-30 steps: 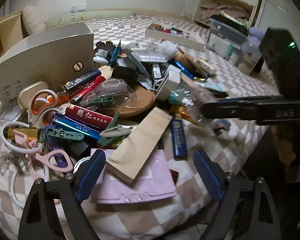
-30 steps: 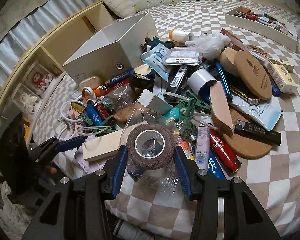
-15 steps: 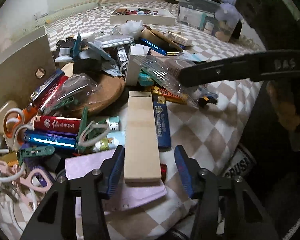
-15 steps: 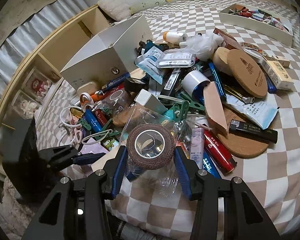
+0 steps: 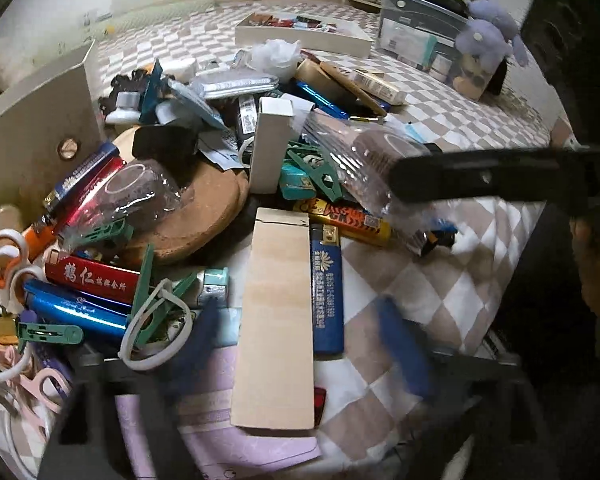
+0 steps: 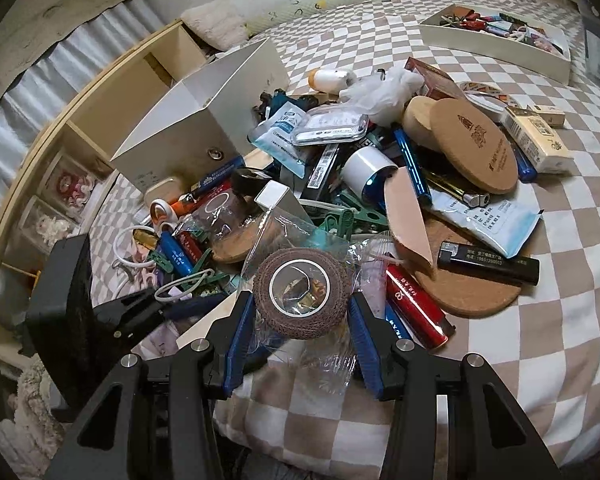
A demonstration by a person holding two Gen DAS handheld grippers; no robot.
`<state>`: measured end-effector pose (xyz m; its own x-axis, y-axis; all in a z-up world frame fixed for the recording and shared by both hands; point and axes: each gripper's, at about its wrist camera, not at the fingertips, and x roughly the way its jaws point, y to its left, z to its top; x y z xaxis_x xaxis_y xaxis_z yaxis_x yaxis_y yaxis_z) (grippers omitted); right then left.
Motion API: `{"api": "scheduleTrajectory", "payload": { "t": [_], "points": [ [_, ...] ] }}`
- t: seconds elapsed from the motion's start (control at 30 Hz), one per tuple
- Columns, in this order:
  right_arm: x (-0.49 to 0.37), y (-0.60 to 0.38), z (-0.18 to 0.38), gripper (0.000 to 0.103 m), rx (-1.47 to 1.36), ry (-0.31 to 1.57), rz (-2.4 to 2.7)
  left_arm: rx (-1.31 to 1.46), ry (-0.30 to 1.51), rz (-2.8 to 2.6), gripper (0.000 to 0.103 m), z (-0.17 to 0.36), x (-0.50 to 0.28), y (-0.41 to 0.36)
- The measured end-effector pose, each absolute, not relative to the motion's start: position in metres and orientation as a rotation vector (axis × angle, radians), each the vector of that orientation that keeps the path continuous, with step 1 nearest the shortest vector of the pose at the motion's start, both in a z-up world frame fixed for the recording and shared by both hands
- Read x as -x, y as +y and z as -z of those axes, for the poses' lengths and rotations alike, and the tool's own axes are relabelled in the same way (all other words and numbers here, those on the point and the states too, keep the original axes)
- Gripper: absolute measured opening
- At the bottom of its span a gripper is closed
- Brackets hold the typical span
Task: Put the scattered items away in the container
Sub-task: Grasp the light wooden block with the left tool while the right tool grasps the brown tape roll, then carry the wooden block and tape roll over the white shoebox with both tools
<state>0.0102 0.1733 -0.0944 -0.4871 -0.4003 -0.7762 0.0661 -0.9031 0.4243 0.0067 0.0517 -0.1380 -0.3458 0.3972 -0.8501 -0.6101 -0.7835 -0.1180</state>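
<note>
My left gripper (image 5: 300, 344) has slid closer over the long tan box (image 5: 276, 316) with its fingers opening around it, so I centre first, while my right gripper (image 6: 302, 326) clamps the bagged tape roll (image 6: 303, 294) near the white container (image 6: 204, 120).

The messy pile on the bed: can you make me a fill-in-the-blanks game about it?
1. The right gripper is shut on a bagged brown roll of ____.
2. The long cardboard box between the opening left gripper's pads lies beside a ____ lighter.
3. The black lighter rests on a round ____ coaster.

Missing words: tape; blue; cork
</note>
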Motion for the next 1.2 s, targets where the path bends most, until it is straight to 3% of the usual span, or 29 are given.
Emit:
{"api": "scheduleTrajectory", "payload": {
  "t": [0.07,0.17,0.3,0.33,0.77,1.2],
  "points": [
    [-0.011,0.172,0.094,0.048,-1.406,-0.489,2.444,1.276,0.269,-2.155,0.09,0.137,-0.009,0.049],
    [-0.011,0.173,0.094,0.048,-1.408,-0.493,2.445,1.287,0.227,-2.189,0.078,0.135,-0.008,0.042],
    [-0.011,0.174,0.094,0.048,-1.409,-0.501,2.447,1.299,0.186,-2.214,0.04,0.134,-0.004,0.032],
    [-0.011,0.174,0.094,0.048,-1.408,-0.501,2.447,1.302,0.166,-2.213,0.038,0.134,-0.003,0.031],
    [-0.011,0.169,0.098,0.048,-1.428,-0.451,2.458,1.225,0.344,-2.233,0.034,0.141,-0.013,0.053],
    [-0.012,0.168,0.099,0.048,-1.442,-0.43,2.476,1.194,0.185,-2.288,0.033,0.13,-0.025,0.04]
  ]
}}
